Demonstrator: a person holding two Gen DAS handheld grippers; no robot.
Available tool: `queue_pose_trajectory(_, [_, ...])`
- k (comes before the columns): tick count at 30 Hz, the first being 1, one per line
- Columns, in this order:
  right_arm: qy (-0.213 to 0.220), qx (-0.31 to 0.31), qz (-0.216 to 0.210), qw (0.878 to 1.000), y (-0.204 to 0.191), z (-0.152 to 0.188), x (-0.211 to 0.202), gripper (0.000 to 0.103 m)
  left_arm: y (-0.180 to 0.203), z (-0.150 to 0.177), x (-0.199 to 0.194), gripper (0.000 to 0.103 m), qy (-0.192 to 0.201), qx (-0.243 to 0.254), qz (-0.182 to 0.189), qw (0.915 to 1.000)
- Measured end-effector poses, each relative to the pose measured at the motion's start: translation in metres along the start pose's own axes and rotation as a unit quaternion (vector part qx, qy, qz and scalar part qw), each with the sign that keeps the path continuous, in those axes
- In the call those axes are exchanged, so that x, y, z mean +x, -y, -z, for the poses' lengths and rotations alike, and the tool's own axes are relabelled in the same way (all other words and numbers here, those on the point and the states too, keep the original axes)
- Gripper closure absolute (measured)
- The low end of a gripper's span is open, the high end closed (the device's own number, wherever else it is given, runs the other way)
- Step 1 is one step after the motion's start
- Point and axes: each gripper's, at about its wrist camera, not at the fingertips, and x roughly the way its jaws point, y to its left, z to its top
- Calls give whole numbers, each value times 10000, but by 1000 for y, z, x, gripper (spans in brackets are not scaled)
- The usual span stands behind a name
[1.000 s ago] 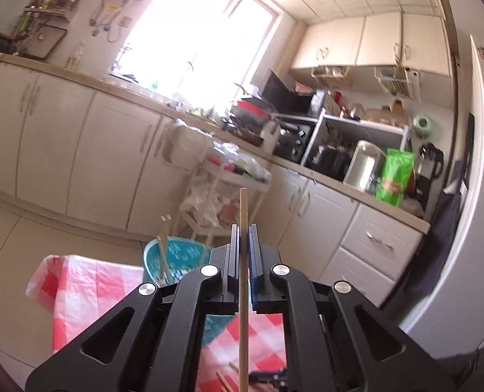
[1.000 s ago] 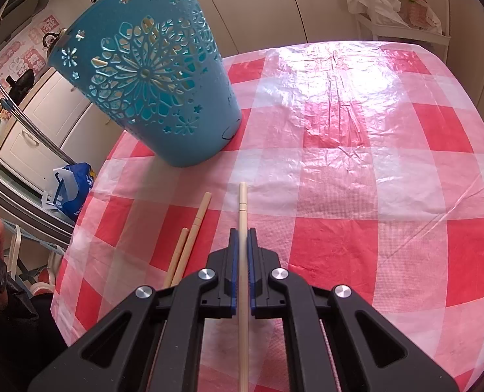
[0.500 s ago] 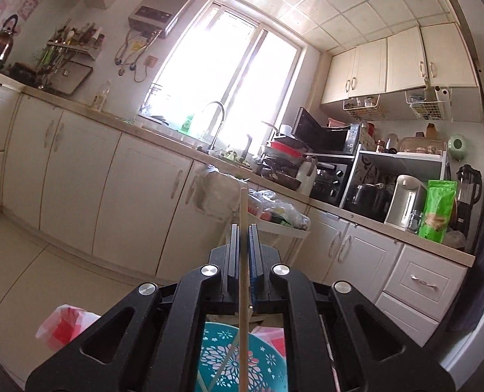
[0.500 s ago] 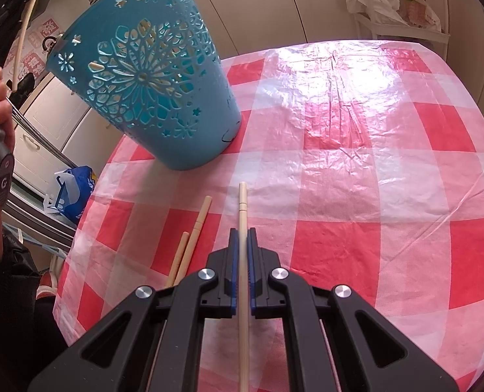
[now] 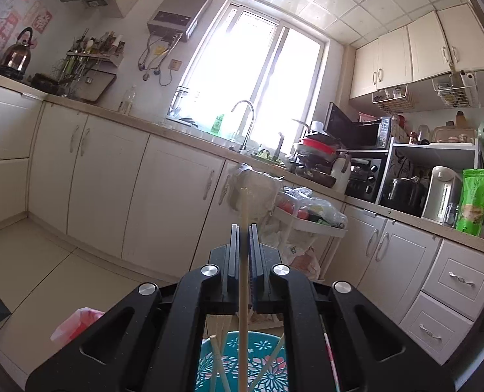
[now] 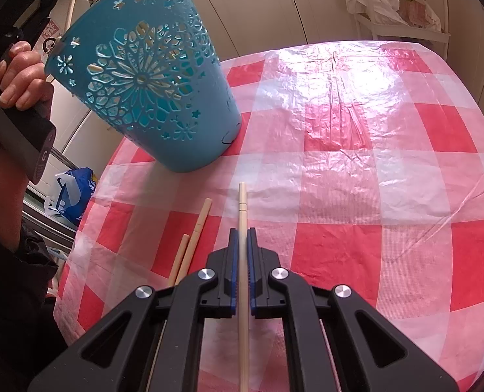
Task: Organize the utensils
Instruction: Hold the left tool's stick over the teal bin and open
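Note:
My left gripper [image 5: 243, 228] is shut on a wooden chopstick [image 5: 243, 261] and holds it upright above the teal cut-out basket [image 5: 242, 362], which has other chopsticks standing in it. In the right wrist view the same basket [image 6: 150, 75] stands on the red-and-white checked tablecloth [image 6: 356, 150] at the far left. My right gripper [image 6: 242, 232] is shut on another chopstick [image 6: 242, 261] low over the cloth. Two loose chopsticks [image 6: 193, 241] lie on the cloth to its left. The hand holding the left gripper [image 6: 16, 104] is beside the basket's rim.
Cream kitchen cabinets [image 5: 117, 176] and a cluttered counter with a sink tap [image 5: 245, 114] lie beyond the table. A white trolley with bags [image 5: 307, 219] stands by the cabinets. The table's left edge [image 6: 78, 228] is close to the loose chopsticks.
My left gripper has risen and moved over the basket with its chopstick; the basket now sits directly below it. My right gripper has stayed still, holding its chopstick.

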Motion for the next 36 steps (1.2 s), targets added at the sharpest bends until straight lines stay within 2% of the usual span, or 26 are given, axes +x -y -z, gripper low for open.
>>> queue_pose_trajectory(3, [0, -1, 5, 10000, 0, 0, 0, 97, -1, 7, -2, 98, 6, 93, -144, 9999])
queue_pose_trajectory(18, [0, -12, 12, 10000, 0, 0, 0, 97, -5, 36, -6, 98, -398, 283, -248, 9985])
queue_pose_trajectory(23, [2, -16, 18, 10000, -1, 0, 0, 97, -5, 37, -9, 98, -544, 463, -323, 9969])
queue_pose_trajectory(33, [3, -22, 25, 10000, -1, 0, 0, 97, -7, 27, -12, 98, -357, 397, -204, 9984])
queue_pose_trajectory(36, [1, -24, 30, 10000, -1, 0, 0, 97, -5, 27, -8, 98, -535, 483, -176, 9972])
